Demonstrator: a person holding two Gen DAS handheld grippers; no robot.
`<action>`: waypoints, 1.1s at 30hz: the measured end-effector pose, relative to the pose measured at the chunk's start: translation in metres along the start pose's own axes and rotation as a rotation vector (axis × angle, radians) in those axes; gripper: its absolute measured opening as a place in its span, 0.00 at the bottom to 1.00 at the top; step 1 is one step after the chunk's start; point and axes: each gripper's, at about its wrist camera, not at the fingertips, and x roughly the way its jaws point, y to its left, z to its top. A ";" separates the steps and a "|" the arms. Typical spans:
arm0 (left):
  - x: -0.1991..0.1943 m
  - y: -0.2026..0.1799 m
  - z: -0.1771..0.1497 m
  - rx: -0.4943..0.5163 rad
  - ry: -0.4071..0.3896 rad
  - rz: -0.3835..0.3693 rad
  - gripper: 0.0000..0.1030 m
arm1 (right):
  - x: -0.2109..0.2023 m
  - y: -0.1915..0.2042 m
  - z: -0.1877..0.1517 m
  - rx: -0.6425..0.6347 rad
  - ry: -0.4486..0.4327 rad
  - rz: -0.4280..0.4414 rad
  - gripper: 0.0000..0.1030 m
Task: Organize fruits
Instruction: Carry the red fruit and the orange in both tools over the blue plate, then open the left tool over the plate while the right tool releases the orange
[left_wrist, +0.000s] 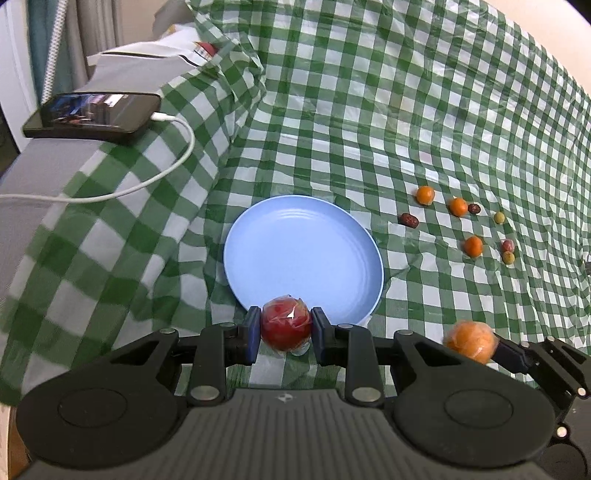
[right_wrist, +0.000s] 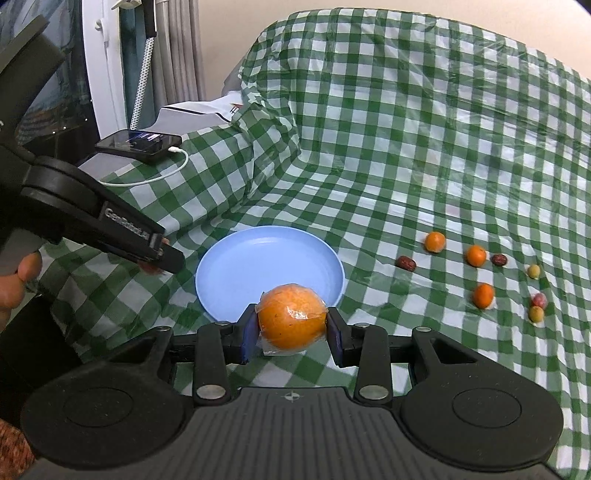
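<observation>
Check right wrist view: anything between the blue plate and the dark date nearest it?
Nothing. Between the blue plate and the date only bare checked cloth shows; the left wrist view agrees.

Red wrapped fruit (left_wrist: 285, 326) hides blue plate (left_wrist: 303, 254) near rim. Small yellowish fruits (left_wrist: 499, 218) too small to identify. Charging cable (left_wrist: 122, 188) cut off at left edge.

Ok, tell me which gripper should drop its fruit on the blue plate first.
Probably the left gripper: its wrapped red fruit already overlaps the blue plate's near rim, while the right gripper's wrapped orange looks slightly farther off.
</observation>
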 end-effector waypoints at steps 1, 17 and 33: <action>0.005 0.000 0.003 0.001 0.007 0.002 0.30 | 0.005 0.000 0.002 -0.001 0.002 0.000 0.39; 0.098 -0.003 0.034 0.080 0.094 0.063 0.30 | 0.106 -0.010 0.008 -0.014 0.137 0.004 0.39; 0.135 -0.005 0.045 0.134 0.090 0.056 0.81 | 0.154 -0.014 0.016 -0.073 0.196 0.048 0.57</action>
